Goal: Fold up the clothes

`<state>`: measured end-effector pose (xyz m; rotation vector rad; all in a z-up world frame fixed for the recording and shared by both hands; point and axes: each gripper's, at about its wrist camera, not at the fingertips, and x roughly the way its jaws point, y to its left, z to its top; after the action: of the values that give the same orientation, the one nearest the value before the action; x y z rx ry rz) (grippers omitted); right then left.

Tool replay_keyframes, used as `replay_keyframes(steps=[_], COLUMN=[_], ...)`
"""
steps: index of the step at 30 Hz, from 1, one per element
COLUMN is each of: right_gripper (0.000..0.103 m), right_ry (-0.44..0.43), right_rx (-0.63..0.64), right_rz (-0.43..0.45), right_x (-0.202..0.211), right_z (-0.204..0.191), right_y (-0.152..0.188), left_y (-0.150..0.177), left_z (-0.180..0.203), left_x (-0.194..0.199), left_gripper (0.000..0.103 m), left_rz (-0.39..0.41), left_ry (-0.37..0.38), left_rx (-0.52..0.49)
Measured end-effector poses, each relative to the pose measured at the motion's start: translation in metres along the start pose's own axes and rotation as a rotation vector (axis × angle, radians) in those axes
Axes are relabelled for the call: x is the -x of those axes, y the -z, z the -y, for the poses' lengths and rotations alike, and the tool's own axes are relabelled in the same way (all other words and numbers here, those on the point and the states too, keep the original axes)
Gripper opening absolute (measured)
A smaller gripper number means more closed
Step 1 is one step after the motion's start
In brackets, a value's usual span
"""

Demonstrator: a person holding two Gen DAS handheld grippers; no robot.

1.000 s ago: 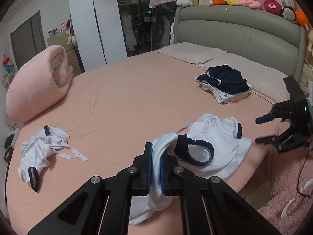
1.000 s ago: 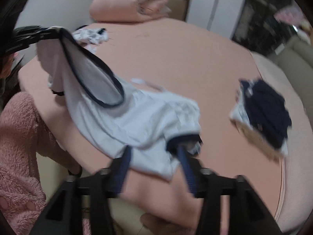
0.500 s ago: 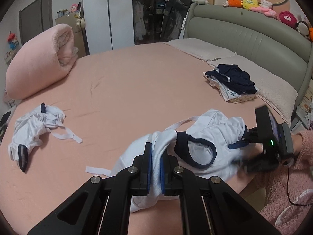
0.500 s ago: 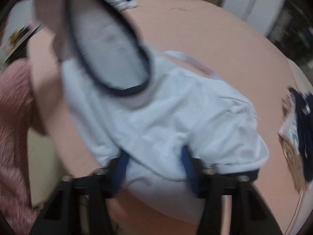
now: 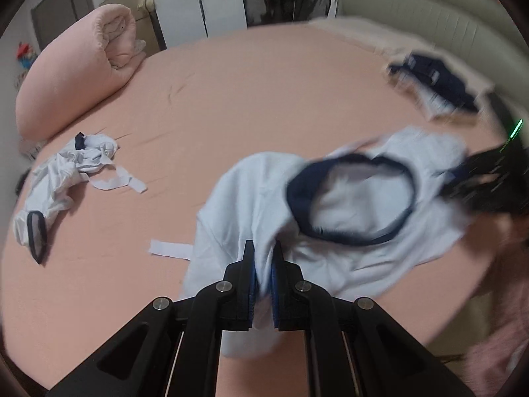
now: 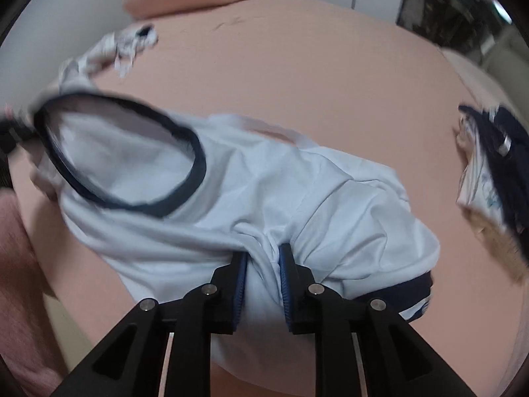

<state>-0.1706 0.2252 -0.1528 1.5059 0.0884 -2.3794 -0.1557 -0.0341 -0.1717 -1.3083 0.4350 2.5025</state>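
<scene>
A white shirt [image 5: 238, 198] with a navy neck band [image 5: 330, 231] lies stretched near the front edge of the pink bed [image 5: 264, 99]. My left gripper [image 5: 263, 248] is shut on a bunched fold of it beside the neck opening. In the right wrist view the same shirt [image 6: 330, 205] fills the middle. My right gripper [image 6: 263, 251] has a fold of that shirt between its blue pads, and its jaws are closing on the fold. The right gripper [image 5: 479, 185] appears blurred at the shirt's far right edge, and the left gripper [image 6: 13, 132] at the far left.
A second crumpled white garment [image 5: 66, 172] lies on the bed's left side. A folded pile with navy clothes on top [image 5: 436, 89] sits near the grey headboard [image 5: 429, 16]. A rolled pink duvet [image 5: 76, 72] rests at the back left. Pink fluffy fabric [image 6: 13, 264] lies below the bed edge.
Both grippers came down toward the bed, and the shirt has spread out between them. The right gripper went from wide open beside the shirt to narrowed on a fold of it.
</scene>
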Motion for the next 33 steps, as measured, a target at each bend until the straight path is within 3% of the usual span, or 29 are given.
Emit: replay_keyframes(steps=[3, 6, 9, 15, 19, 20, 24, 27, 28, 29, 33], right_gripper=[0.018, 0.018, 0.018, 0.020, 0.048, 0.048, 0.048, 0.046, 0.036, 0.032, 0.023], right_ry=[-0.145, -0.048, -0.016, 0.018, 0.053, 0.059, 0.079, 0.163, 0.155, 0.144, 0.182], right_rx=[-0.136, -0.084, 0.003, 0.248, 0.410, 0.435, 0.410, 0.316, 0.266, 0.222, 0.237], right_rz=[0.036, 0.105, 0.113, -0.053, -0.049, -0.046, -0.031, -0.002, 0.005, 0.017, 0.036], right_x=[0.024, 0.052, 0.062, 0.032, 0.025, 0.024, 0.020, 0.008, 0.006, 0.006, -0.003], right_z=[0.019, 0.020, 0.016, -0.005, -0.028, -0.032, -0.024, 0.000, 0.009, 0.016, 0.014], right_y=[-0.003, 0.001, 0.005, 0.006, 0.026, 0.030, 0.035, 0.029, 0.026, 0.024, 0.026], left_y=[-0.008, -0.017, -0.021, -0.015, -0.010, -0.009, -0.010, -0.013, -0.014, -0.015, -0.015], left_z=[-0.006, -0.013, -0.016, -0.015, -0.017, -0.017, -0.017, -0.018, -0.019, -0.019, -0.016], left_x=[0.002, 0.027, 0.048, 0.041, 0.033, 0.032, 0.030, 0.020, 0.015, 0.009, -0.037], left_gripper=[0.006, 0.006, 0.006, 0.007, 0.007, 0.007, 0.007, 0.007, 0.007, 0.008, 0.010], left_rz=[0.031, 0.125, 0.174, 0.117, 0.083, 0.078, 0.079, 0.075, 0.068, 0.054, -0.048], left_ry=[-0.007, -0.001, 0.019, 0.017, 0.013, 0.013, 0.012, 0.005, 0.004, 0.005, -0.041], left_rx=[0.033, 0.077, 0.079, 0.017, 0.017, 0.017, 0.014, 0.010, 0.012, 0.014, 0.001])
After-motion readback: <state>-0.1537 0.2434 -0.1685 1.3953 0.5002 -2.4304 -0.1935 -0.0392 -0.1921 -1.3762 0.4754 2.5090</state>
